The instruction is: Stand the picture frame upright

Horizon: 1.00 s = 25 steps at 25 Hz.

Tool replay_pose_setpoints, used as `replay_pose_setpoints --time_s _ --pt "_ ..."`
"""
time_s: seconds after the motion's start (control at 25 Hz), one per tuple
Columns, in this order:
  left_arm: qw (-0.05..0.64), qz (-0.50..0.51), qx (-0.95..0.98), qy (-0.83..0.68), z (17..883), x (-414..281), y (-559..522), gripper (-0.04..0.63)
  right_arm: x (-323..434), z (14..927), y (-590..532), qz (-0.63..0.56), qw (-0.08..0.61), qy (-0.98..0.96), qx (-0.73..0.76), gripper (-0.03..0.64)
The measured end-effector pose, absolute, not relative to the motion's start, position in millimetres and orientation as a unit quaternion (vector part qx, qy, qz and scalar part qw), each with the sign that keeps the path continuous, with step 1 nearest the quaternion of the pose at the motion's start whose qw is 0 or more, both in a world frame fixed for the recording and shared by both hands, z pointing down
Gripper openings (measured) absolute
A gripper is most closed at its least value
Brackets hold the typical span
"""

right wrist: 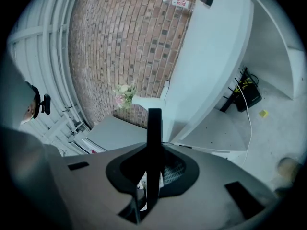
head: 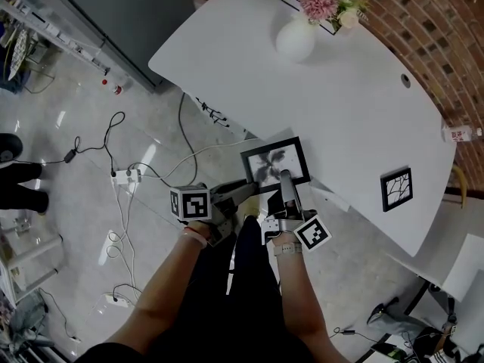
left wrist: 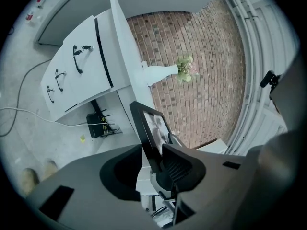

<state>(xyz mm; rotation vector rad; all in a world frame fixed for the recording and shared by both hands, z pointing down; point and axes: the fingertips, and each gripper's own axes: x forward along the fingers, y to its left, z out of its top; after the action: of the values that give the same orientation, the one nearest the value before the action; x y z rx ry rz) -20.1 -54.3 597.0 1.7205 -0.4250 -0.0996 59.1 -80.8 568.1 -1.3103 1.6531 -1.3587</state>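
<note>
The black picture frame (head: 275,161) with a grey print lies tilted over the near edge of the white table (head: 355,104). My left gripper (head: 243,190) reaches its lower left corner. In the left gripper view the frame (left wrist: 149,128) stands between the jaws and rests against the right pad (left wrist: 181,168), with the left jaw set apart from it, so the left gripper (left wrist: 152,170) is open. My right gripper (head: 286,178) holds the frame's bottom edge. In the right gripper view the frame (right wrist: 154,133) shows edge-on, and the right gripper (right wrist: 153,176) is shut on it.
A white vase (head: 296,38) of flowers stands at the table's far side. A second small black frame (head: 396,189) sits near the right edge, and a bottle (head: 461,133) lies beyond it. Cables and a power strip (head: 125,177) lie on the floor to the left.
</note>
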Motion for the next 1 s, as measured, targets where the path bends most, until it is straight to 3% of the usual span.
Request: replay_pose_setpoints --time_s 0.28,0.92,1.0 --pt "0.578 0.001 0.784 -0.228 593 -37 -69 0.221 57 553 -78 -0.498 0.303 0.642 -0.498 0.046" --pt "0.37 0.077 0.895 -0.236 521 -63 -108 0.245 31 501 -72 -0.434 0.202 0.737 -0.477 0.044" --pt "0.36 0.07 0.904 -0.221 512 -62 -109 0.286 24 494 -70 -0.419 0.178 0.759 -0.466 0.044"
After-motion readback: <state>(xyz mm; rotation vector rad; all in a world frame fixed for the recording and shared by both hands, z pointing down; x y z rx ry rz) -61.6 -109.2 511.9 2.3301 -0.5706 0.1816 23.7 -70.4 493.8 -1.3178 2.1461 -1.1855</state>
